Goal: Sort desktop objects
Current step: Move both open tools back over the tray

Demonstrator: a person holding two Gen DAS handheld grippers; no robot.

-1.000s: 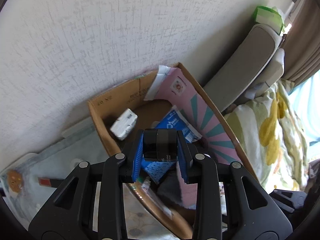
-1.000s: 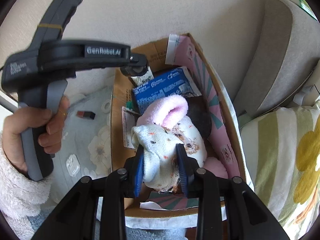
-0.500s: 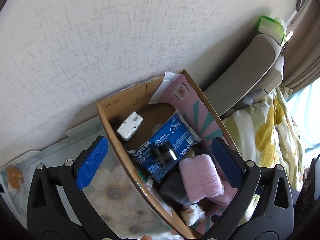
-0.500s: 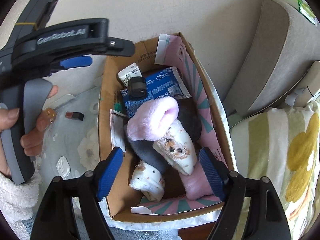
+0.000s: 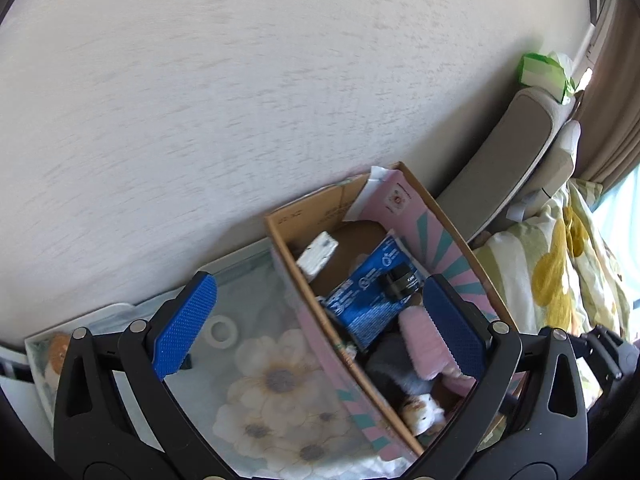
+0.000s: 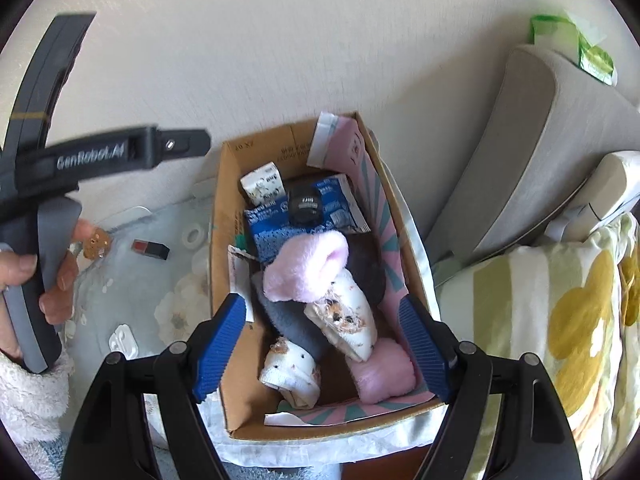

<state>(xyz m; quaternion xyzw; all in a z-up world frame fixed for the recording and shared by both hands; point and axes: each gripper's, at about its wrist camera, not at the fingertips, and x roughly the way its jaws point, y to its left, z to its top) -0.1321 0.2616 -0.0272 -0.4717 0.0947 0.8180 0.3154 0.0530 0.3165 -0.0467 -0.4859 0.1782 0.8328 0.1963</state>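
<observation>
Both drops done. Left claw (image 5: 320, 320) and right claw (image 6: 324, 348) have just opened, empty, above the brown cardboard box (image 6: 218, 280). Small black jar (image 6: 304, 204) and white cat-print sock (image 6: 348, 320) lie below. Judgement: lift clear, then fetch the dark red-tipped lipstick (image 6: 151, 249) on the worktop, left of both claws.

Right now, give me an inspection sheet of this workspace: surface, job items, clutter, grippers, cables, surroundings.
Surface: floral-print cover, partly bare.
Job's things: cardboard box holds a blue packet, a black jar lying on it, a white carton, pink socks, grey sock, and white printed socks.
Clutter: on the cover outside the box, a red-and-black tube, tape ring, white earbud case.
Grippers: left gripper and right gripper have just been opening, with nothing between their fingers.
Cables: nothing seen.
Surroundings: plain wall, grey cushion, flower-print bedding.
</observation>
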